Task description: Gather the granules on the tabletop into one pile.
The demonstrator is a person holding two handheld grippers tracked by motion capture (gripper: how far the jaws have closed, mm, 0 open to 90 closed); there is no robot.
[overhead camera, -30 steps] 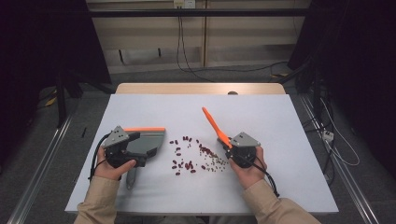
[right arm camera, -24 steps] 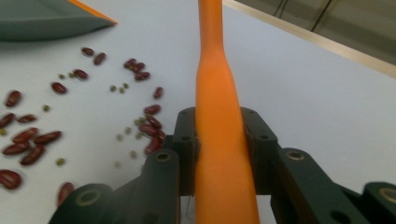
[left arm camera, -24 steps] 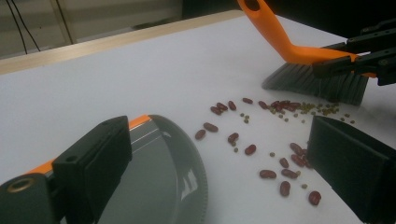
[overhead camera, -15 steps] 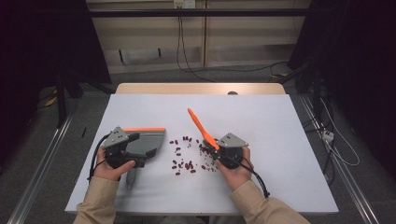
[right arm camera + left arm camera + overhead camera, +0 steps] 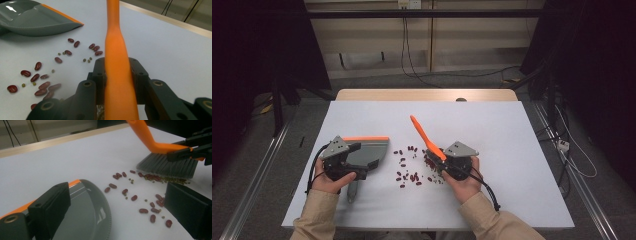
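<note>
Right gripper (image 5: pixel 443 161) is clamping the orange plastic handle of a small hand brush (image 5: pixel 115 75); in the right gripper view the fingers (image 5: pixel 98 72) are pressing against both sides of the handle, so the grasp reads as firm. The handle is slanting up and away toward the far left, which is putting the grey bristles (image 5: pixel 167 165) down on the white worktop (image 5: pixel 512 130) at the right edge of the spill, a sensible angle for dragging leftward. The scattered dark red kidney beans (image 5: pixel 408 176), mixed with tiny green beans (image 5: pixel 130 180), are lying loose on the worktop between the two tools, a denser clump gathering right under the bristles. Left gripper (image 5: pixel 346 161) is grasping the grey plastic dustpan with an orange back edge (image 5: pixel 371 150) near its rear, fingers (image 5: pixel 50 207) closed on the pan's wall. The pan is sitting flat with its curved open lip facing the beans, near them but not touching; likely it is being held as a steady catch so the brush can push the pile in. The left hand (image 5: pixel 332 180) is resting low on the worktop, forearm coming in from the near edge. The right hand (image 5: pixel 462 182) is cupping under its gripper, wrist turning inward toward the pan. Judgement: sweeping is only starting; most beans are lying outside the pan.
</note>
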